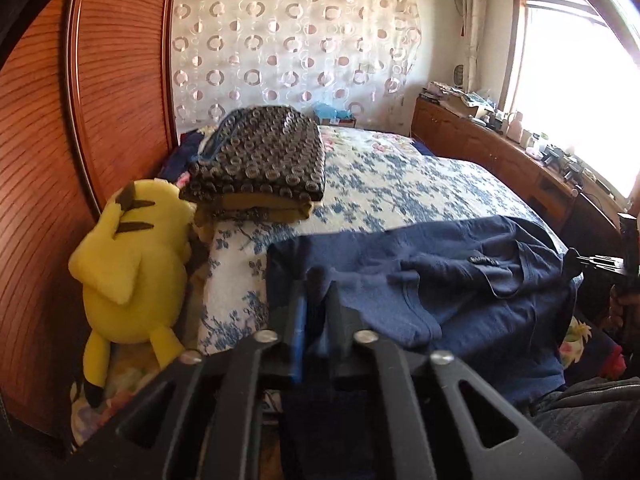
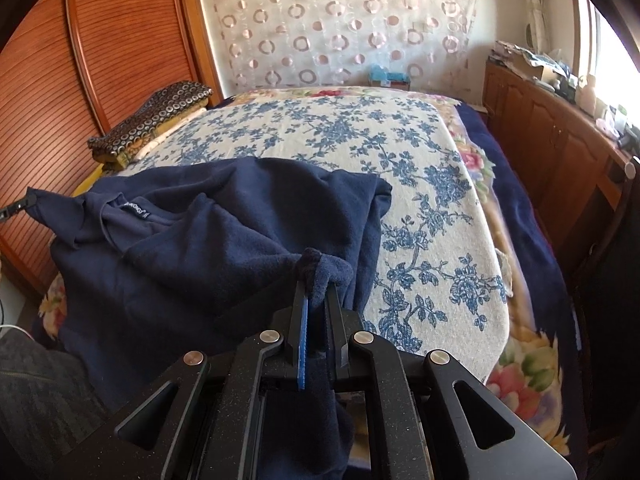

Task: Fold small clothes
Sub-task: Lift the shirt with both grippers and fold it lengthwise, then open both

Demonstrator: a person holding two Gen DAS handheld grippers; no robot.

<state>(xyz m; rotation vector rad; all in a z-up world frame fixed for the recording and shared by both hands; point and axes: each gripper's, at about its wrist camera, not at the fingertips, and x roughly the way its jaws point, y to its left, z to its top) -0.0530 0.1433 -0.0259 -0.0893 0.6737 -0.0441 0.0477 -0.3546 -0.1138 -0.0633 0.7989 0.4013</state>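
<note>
Bedroom setting: a bed with a blue-flowered coverlet [image 2: 420,184] carries the navy garment [image 2: 208,232], spread crumpled across its near end. Right gripper [image 2: 316,292] is clenched on a bunched edge of it. Left gripper [image 1: 316,300] has fabric between its fingers, slightly parted; whether they still pinch cannot be told. Judged step: laying out before the first fold. Next move calls for flattening and squaring the cloth. Sleeves and hem are hard to make out among the wrinkles.

Yellow plush toy [image 1: 128,264] beside floral bedspread [image 1: 400,184]; wooden cabinet [image 2: 552,136] near window.
</note>
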